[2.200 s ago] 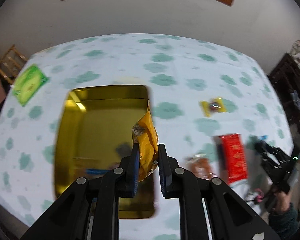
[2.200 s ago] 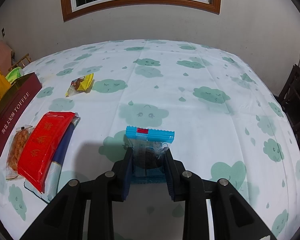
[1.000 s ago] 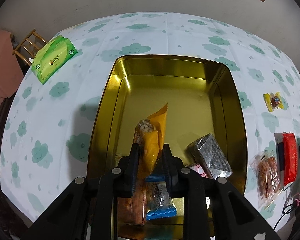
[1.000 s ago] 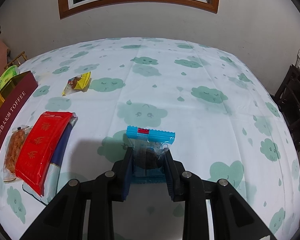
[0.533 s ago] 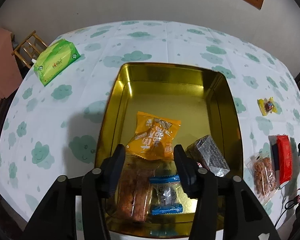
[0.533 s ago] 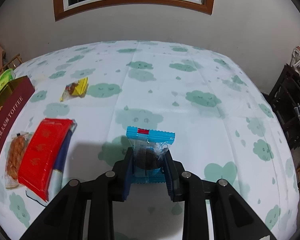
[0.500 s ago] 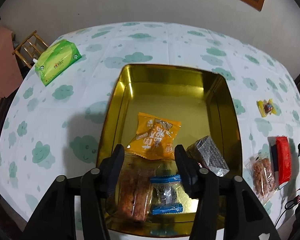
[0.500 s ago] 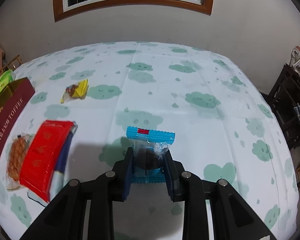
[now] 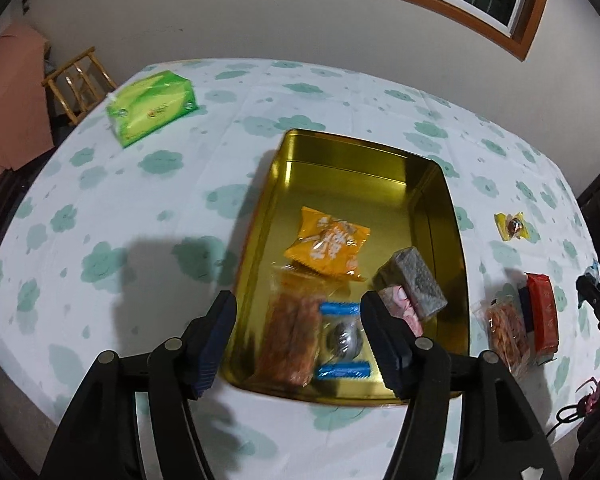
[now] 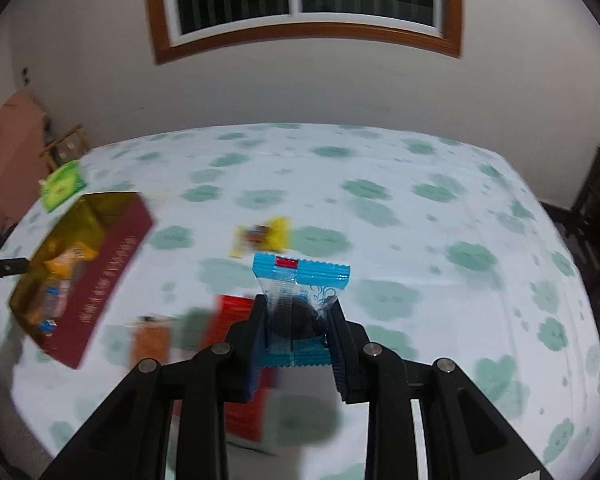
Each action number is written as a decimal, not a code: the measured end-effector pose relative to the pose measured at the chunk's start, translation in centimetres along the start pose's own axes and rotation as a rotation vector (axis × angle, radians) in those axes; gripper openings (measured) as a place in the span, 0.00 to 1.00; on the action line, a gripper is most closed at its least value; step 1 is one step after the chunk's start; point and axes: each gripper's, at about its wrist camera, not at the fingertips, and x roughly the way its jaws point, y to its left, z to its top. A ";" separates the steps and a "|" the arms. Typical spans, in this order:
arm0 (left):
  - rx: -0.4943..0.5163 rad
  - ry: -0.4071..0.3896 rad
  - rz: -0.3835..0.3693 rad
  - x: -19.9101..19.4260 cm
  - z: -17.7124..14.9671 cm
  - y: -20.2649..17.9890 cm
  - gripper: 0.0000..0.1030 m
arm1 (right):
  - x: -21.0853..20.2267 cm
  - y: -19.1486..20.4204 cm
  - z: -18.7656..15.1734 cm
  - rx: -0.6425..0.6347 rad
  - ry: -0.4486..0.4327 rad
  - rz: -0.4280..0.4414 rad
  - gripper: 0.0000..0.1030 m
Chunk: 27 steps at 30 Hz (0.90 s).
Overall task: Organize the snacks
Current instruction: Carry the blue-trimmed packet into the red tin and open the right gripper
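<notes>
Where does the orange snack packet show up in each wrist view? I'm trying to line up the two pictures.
Left wrist view: the orange snack packet lies flat in the middle of the gold tin, just beyond the open jaws.
Right wrist view: the orange snack packet is at the far left, blurred, inside the same tin.
Shared landmark: the green tissue pack beyond the tin.

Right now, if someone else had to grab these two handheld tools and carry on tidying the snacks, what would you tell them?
Left gripper: open and empty; its jaws have just been opening above the gold tin.
Right gripper: shut on a blue cookie packet.
Done: orange packet, grey packet and a few others lie in the tin.
Left: the held cookie, the yellow candy, the red pack and the bag beside it on the table.
</notes>
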 end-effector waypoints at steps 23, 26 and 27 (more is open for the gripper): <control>-0.130 -0.048 0.131 -3.0 -4.3 8.2 0.66 | 1.9 21.8 0.7 -0.290 0.050 0.322 0.27; -0.144 -0.050 0.131 -3.1 -4.5 8.8 0.66 | 2.7 22.9 0.5 -0.303 0.070 0.326 0.27; -0.147 -0.049 0.130 -3.1 -4.6 9.0 0.66 | 2.9 23.3 0.4 -0.308 0.076 0.324 0.27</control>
